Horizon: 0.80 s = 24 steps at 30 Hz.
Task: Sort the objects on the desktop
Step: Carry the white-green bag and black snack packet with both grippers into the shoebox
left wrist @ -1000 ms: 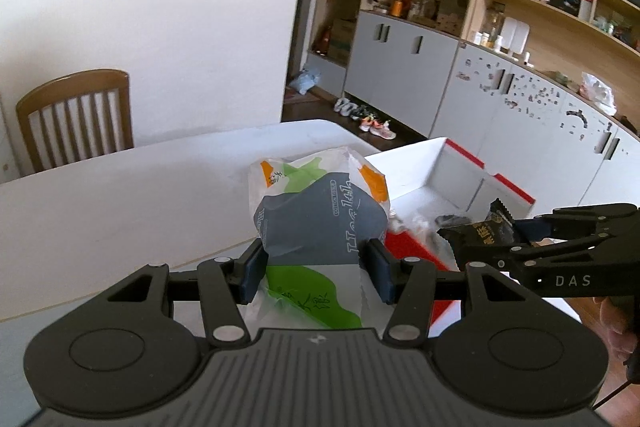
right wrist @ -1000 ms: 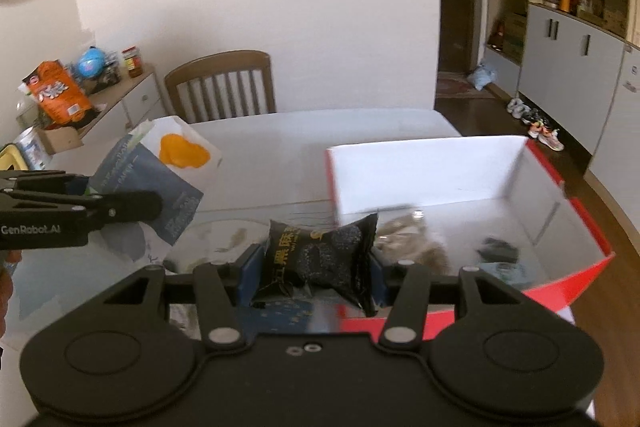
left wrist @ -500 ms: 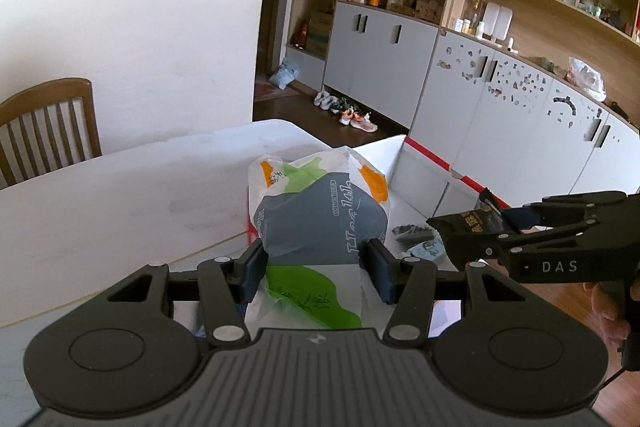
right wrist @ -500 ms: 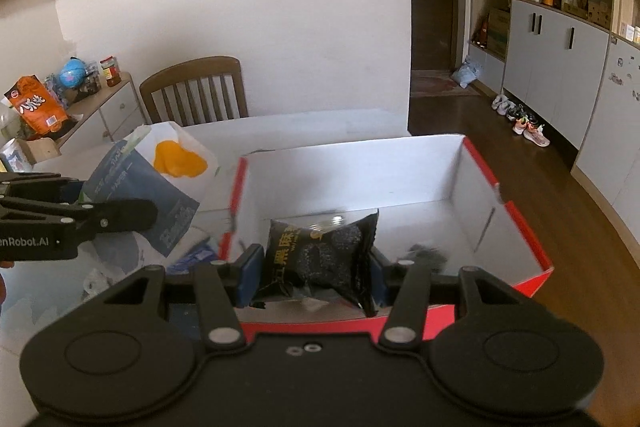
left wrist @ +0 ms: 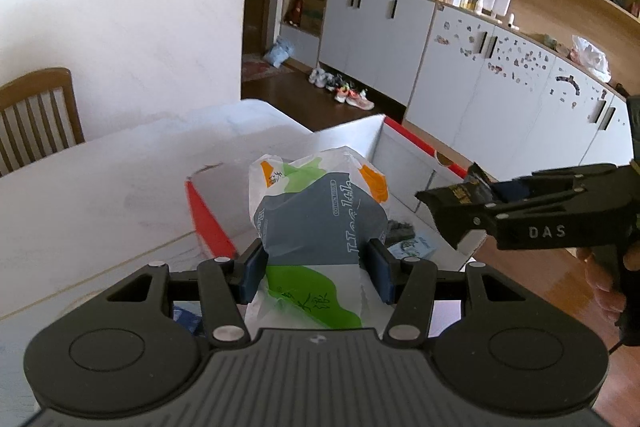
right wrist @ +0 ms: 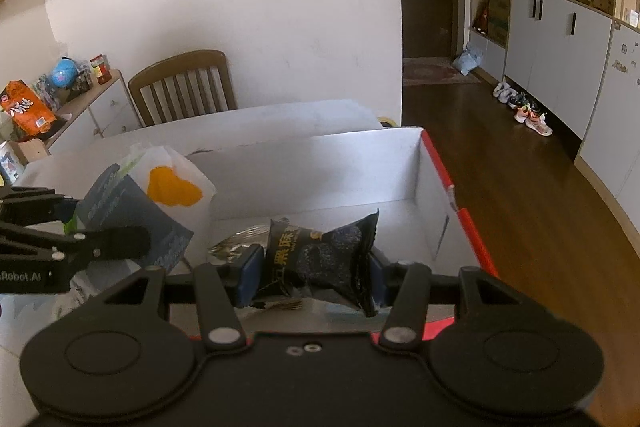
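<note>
My left gripper [left wrist: 317, 269] is shut on a crumpled white bag with grey, green and orange print [left wrist: 320, 219], held above the near left corner of a red cardboard box with white inside [left wrist: 208, 211]. My right gripper [right wrist: 316, 277] is shut on a black snack packet with gold lettering [right wrist: 320, 255], held over the open box [right wrist: 440, 183]. The right gripper with its black packet [left wrist: 460, 195] shows at the right of the left wrist view. In the right wrist view the left gripper [right wrist: 132, 243] and its bag [right wrist: 160, 199] are at the left. A few small packets [left wrist: 404, 239] lie on the box floor.
The box stands at the white table's [left wrist: 100, 187] right end, beyond which is wooden floor [right wrist: 540, 195]. A wooden chair [right wrist: 184, 87] stands behind the table. A sideboard with an orange snack bag [right wrist: 26, 109] is at the far left. Grey cabinets [left wrist: 376, 39] line the far wall.
Both grippers have moved across the table toward the box, each keeping its hold. The box has come nearer and more centred in both views, and the black packet now hangs over its inside.
</note>
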{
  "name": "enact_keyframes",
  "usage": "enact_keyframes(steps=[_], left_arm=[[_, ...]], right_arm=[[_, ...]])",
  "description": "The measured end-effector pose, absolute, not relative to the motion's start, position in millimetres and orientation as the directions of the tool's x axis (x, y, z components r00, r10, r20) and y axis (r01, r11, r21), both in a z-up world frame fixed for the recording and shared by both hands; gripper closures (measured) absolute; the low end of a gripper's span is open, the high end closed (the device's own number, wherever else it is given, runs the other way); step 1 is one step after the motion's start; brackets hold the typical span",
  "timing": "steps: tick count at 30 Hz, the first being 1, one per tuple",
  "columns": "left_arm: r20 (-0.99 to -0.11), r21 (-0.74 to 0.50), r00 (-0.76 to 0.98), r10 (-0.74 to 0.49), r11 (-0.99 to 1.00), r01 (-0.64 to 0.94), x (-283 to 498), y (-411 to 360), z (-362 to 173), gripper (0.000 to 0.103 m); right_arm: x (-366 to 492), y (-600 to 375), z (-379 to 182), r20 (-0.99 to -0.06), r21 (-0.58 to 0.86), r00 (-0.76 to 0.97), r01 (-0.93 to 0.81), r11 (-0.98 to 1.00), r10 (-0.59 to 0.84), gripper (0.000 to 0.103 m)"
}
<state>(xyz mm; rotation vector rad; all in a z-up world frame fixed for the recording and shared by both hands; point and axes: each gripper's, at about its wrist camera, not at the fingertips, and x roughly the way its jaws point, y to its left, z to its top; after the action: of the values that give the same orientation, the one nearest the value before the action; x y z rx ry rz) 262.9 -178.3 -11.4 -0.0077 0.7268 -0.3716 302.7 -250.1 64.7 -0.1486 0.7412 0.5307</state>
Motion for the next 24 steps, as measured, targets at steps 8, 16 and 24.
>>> enact_keyframes(steps=[8, 16, 24], left_arm=[[-0.686, -0.102, 0.653, -0.321, 0.931, 0.349, 279, -202, -21, 0.05], [-0.719, -0.08, 0.626, -0.301, 0.931, 0.357, 301, -226, -28, 0.05], [-0.752, -0.06, 0.601, -0.271, 0.936, 0.348, 318, -235, -42, 0.05]], right_arm=[[328, -256, 56, -0.699, 0.053, 0.59, -0.52, 0.853, 0.404, 0.051], [349, -253, 47, -0.722, 0.065, 0.56, -0.529, 0.846, 0.406, 0.051], [366, -248, 33, -0.752, 0.06, 0.532, -0.532, 0.845, 0.388, 0.051]])
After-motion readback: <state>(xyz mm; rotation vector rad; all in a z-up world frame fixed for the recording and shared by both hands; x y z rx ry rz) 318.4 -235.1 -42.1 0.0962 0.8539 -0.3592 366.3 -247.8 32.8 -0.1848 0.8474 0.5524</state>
